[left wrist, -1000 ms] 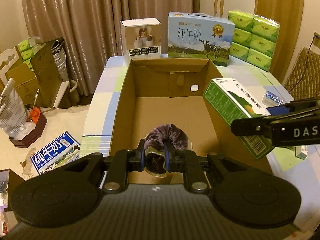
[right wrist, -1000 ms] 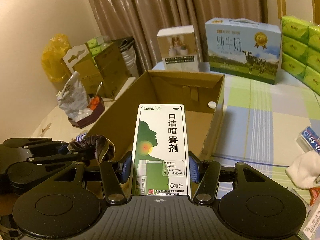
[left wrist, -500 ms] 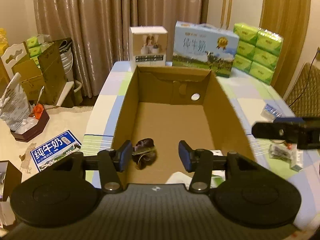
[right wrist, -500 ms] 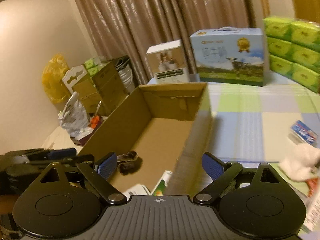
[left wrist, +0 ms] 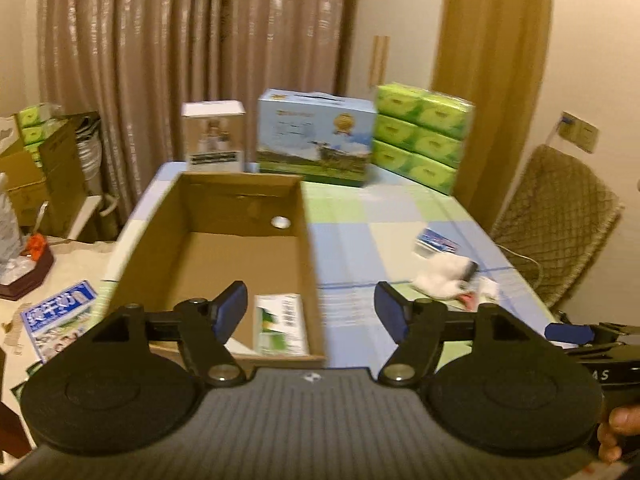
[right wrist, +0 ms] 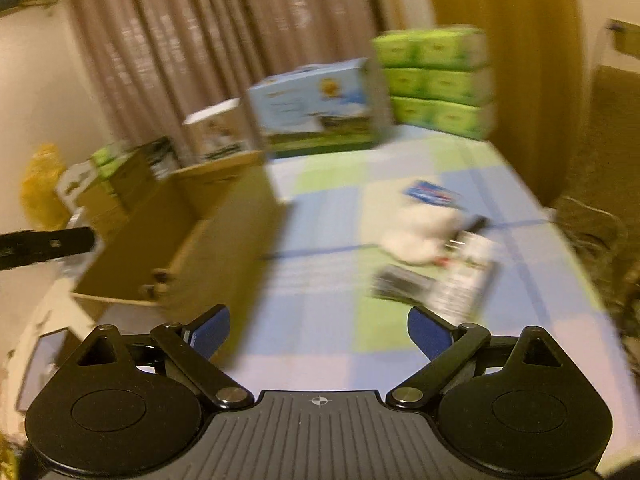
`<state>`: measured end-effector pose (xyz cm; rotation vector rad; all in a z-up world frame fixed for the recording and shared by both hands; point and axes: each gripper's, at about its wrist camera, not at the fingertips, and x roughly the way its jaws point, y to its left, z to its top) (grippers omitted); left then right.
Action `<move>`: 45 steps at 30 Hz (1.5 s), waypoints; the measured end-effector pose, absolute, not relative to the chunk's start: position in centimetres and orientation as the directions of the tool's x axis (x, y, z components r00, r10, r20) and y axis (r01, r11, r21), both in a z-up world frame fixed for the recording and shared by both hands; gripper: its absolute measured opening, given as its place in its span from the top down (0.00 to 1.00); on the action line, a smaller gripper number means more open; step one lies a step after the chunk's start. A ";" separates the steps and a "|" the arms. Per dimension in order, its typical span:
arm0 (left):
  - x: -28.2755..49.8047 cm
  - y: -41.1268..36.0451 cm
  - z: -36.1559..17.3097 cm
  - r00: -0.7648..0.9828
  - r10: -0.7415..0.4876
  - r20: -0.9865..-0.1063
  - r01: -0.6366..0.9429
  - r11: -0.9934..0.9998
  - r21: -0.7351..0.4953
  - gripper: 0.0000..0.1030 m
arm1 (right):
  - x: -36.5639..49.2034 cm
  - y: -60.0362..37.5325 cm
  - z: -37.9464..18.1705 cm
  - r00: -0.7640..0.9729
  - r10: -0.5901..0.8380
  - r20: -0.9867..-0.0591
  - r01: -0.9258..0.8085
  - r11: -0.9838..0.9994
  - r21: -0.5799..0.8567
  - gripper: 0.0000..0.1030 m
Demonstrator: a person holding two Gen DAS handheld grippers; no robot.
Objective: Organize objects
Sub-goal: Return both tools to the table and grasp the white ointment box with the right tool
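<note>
Both grippers hang released and empty — the left gripper (left wrist: 310, 314) over the near right corner of the carton (left wrist: 176, 216), where the green box (left wrist: 280, 324) lies, the right gripper (right wrist: 318, 332) over the table (right wrist: 320, 208) toward the white cloth (right wrist: 416, 236) and blurred packets

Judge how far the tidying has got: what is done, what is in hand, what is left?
Done: the green spray box lies in the carton. In hand: nothing; the left tongs and right tongs are open and empty. Left: the white cloth, blue packet and small items beside them on the table.
</note>
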<state>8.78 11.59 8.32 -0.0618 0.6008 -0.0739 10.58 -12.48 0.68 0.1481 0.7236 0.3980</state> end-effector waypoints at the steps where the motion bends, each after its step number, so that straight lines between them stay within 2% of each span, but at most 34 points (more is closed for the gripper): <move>1: 8.7 10.7 8.1 0.817 -0.103 -0.567 0.067 0.994 -0.085 0.35 | 10.4 -13.7 0.5 0.685 0.385 -0.619 -0.278 0.923 0.266 0.10; 5: 8.5 6.9 7.2 0.798 -0.159 -0.581 0.126 0.987 -0.096 0.34 | 9.5 -17.7 0.1 0.706 0.322 -0.631 -0.196 0.945 0.264 0.10; 10: 9.2 3.2 5.2 0.769 -0.191 -0.610 0.171 0.981 -0.091 0.22 | 9.1 -20.8 -0.2 0.719 0.291 -0.631 -0.141 0.951 0.277 0.10; 12: 9.6 2.2 4.3 0.755 -0.198 -0.625 0.176 0.979 -0.097 0.21 | 9.3 -21.5 -0.4 0.722 0.284 -0.631 -0.127 0.951 0.282 0.10; 16: 10.9 0.7 2.6 0.732 -0.194 -0.653 0.177 0.980 -0.093 0.11 | 10.3 -22.3 -0.9 0.723 0.274 -0.635 -0.114 0.953 0.281 0.10; 18: 11.6 0.2 1.7 0.724 -0.189 -0.664 0.177 0.981 -0.086 0.09 | 11.2 -22.4 -1.4 0.722 0.270 -0.637 -0.112 0.954 0.278 0.10; 29: 16.5 -1.2 -3.6 0.684 -0.137 -0.716 0.142 0.988 -0.054 0.06 | 18.4 -21.5 -4.8 0.675 0.300 -0.674 -0.139 0.949 0.283 0.10; 31: 17.1 -1.2 -4.5 0.682 -0.121 -0.721 0.124 0.991 -0.049 0.06 | 19.7 -21.0 -5.8 0.662 0.309 -0.683 -0.157 0.948 0.277 0.15; 33: 17.7 -1.2 -5.4 0.674 -0.118 -0.729 0.112 0.992 -0.057 0.06 | 21.2 -20.5 -6.9 0.638 0.320 -0.701 -0.169 0.946 0.278 0.23; 40: 19.6 -1.3 -7.3 0.654 -0.118 -0.747 0.098 0.993 -0.071 0.07 | 25.0 -18.7 -10.3 0.564 0.339 -0.753 -0.206 0.941 0.270 0.26; 41: 19.8 -1.3 -7.6 0.651 -0.119 -0.750 0.098 0.993 -0.072 0.07 | 25.4 -18.5 -10.8 0.553 0.334 -0.763 -0.210 0.942 0.260 0.29; 42: 20.0 -1.3 -7.7 0.648 -0.121 -0.752 0.100 0.992 -0.074 0.07 | 25.6 -18.4 -11.2 0.543 0.328 -0.773 -0.211 0.944 0.252 0.43; 45: 20.4 -1.4 -8.0 0.644 -0.129 -0.754 0.106 0.991 -0.079 0.08 | 26.0 -19.2 -11.3 0.533 0.324 -0.782 -0.201 0.946 0.256 0.54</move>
